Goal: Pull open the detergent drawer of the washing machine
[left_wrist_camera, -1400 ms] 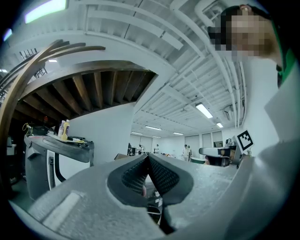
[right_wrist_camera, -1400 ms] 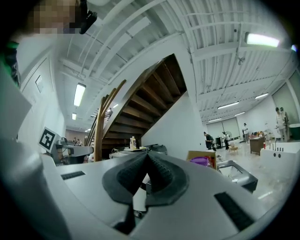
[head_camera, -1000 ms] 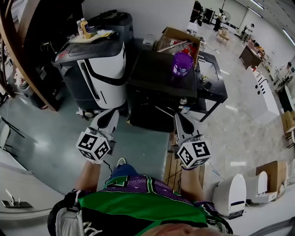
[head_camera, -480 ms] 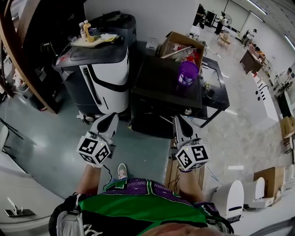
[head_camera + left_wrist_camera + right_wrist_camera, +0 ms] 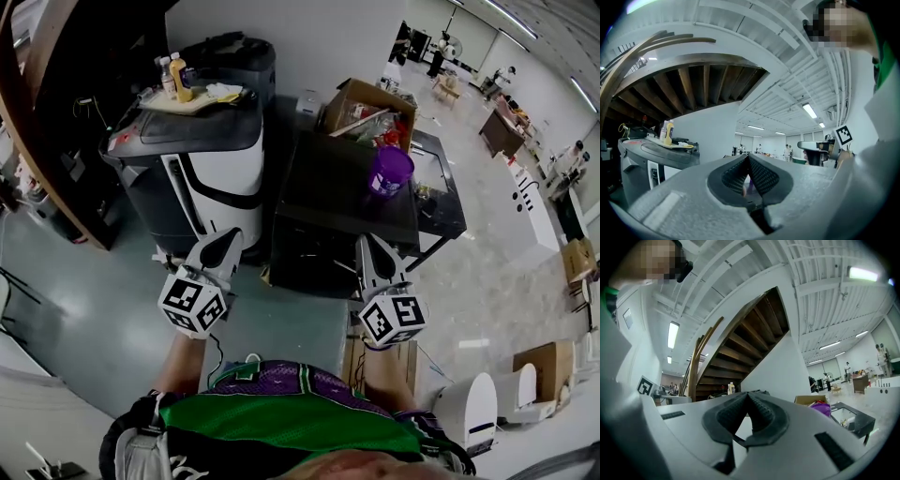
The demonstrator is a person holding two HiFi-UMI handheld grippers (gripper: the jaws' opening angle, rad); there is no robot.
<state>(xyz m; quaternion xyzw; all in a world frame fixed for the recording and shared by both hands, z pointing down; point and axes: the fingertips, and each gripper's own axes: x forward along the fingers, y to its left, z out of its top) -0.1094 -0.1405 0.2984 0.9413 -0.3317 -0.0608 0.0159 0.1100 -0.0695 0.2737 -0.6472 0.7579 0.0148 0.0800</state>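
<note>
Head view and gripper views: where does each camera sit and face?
Head view: on the person's head, steeply down onto a black box-shaped machine; shows left gripper, right gripper, green shirt.
Left gripper view: on that gripper, forward along its shut jaws toward a white wall.
Right gripper view: on that gripper, along its shut jaws toward a wooden staircase.
Shared: the purple plastic tub, in head and right gripper views.

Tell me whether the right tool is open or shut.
Shut. The right tool shows its pads meeting at the tips, nothing between them.
</note>
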